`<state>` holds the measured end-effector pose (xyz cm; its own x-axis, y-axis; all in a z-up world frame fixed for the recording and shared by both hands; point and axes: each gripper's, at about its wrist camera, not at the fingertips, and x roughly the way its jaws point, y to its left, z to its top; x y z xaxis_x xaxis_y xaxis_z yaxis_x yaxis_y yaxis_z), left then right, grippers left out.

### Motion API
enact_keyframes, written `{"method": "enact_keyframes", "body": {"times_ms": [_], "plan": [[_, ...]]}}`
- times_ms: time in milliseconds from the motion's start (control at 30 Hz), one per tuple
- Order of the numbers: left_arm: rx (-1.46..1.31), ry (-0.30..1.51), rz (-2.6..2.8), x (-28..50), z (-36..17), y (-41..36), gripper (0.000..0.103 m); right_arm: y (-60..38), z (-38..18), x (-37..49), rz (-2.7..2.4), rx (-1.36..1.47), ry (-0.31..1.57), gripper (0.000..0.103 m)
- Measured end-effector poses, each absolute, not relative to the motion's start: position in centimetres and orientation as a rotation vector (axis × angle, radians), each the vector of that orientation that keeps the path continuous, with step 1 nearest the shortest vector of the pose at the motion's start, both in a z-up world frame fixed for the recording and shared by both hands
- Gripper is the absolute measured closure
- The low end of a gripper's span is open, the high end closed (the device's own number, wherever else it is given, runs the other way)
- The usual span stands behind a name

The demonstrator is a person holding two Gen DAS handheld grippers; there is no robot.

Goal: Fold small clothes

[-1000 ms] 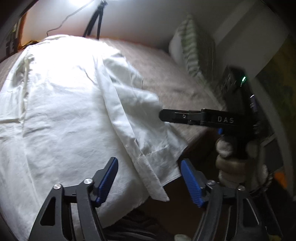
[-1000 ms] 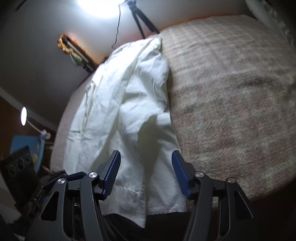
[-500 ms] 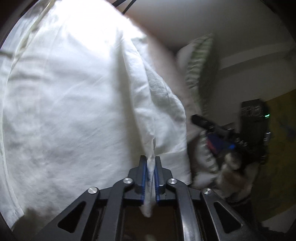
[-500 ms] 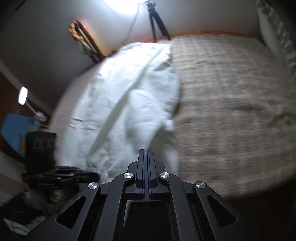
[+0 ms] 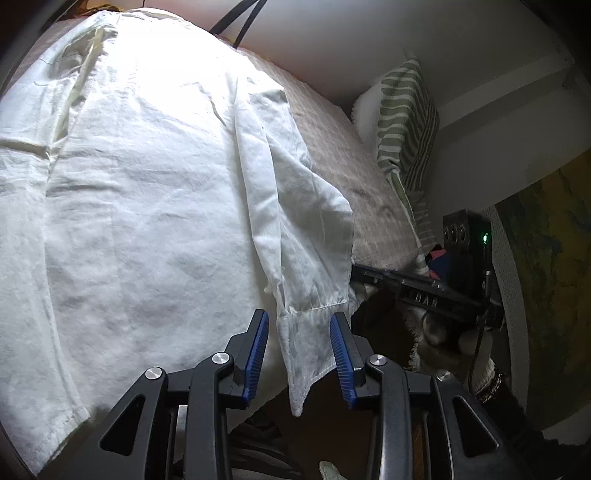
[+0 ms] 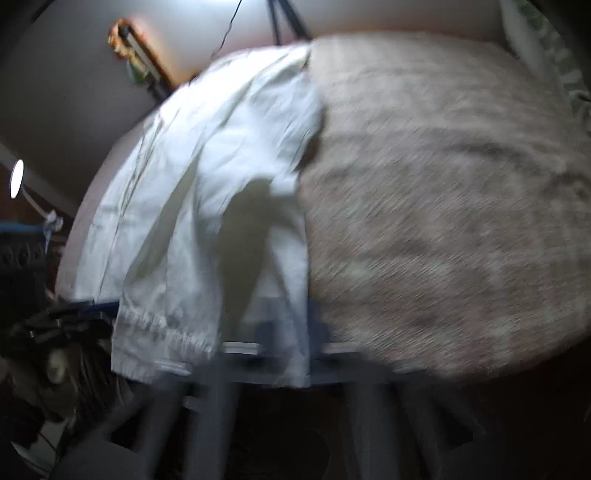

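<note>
A white long-sleeved shirt (image 5: 147, 184) lies spread on the bed, and its near sleeve runs down over the bed's front edge. The sleeve's cuff (image 5: 310, 350) hangs between the blue pads of my left gripper (image 5: 298, 354). Its jaws are opening and the pads stand clear of the cloth. My right gripper (image 5: 356, 271) comes in from the right with its tip at the sleeve's far edge. The right wrist view is smeared: the shirt (image 6: 207, 184) drapes over the right gripper (image 6: 284, 343), which is shut. Whether it pinches cloth I cannot tell.
A beige textured bedspread (image 6: 443, 203) covers the bed to the right of the shirt. A green-striped pillow (image 5: 406, 114) leans on the wall at the back right. Tripod legs (image 5: 240, 22) stand behind the bed. A lamp (image 6: 16, 179) glows at far left.
The left jaws closed on the sleeve's edge half a second ago and now stand apart around the cuff. The right jaws went from open to shut, and that view has become blurred.
</note>
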<state>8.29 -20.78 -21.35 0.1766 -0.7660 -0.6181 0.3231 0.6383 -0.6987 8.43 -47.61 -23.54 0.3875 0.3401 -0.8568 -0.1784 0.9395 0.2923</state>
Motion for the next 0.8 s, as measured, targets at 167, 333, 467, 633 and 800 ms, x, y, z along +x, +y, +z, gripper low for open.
{"method": "enact_keyframes", "body": {"times_ms": [167,333,467,633,800], "plan": [[-0.416,1.124,-0.793,7.4,-20.4,-19.7,0.069,-49.7,-20.8,6.8,0.412,0.302,1.074,0.102],[-0.342,1.084,-0.739,6.9,-19.3,-19.9,0.068,-50.0,-21.1,7.3,0.333,0.147,1.126,0.101],[-0.278,1.030,-0.768,6.3,-17.9,-21.7,0.058,-50.9,-19.1,9.2,0.368,0.144,1.050,0.078],[-0.138,0.983,-0.773,6.2,-17.5,-26.3,0.046,-52.9,-16.7,12.4,0.479,0.248,0.963,0.064],[-0.012,0.961,-0.789,6.1,-18.0,-31.8,0.046,-54.9,-15.0,15.6,0.493,0.324,0.906,0.052]]}}
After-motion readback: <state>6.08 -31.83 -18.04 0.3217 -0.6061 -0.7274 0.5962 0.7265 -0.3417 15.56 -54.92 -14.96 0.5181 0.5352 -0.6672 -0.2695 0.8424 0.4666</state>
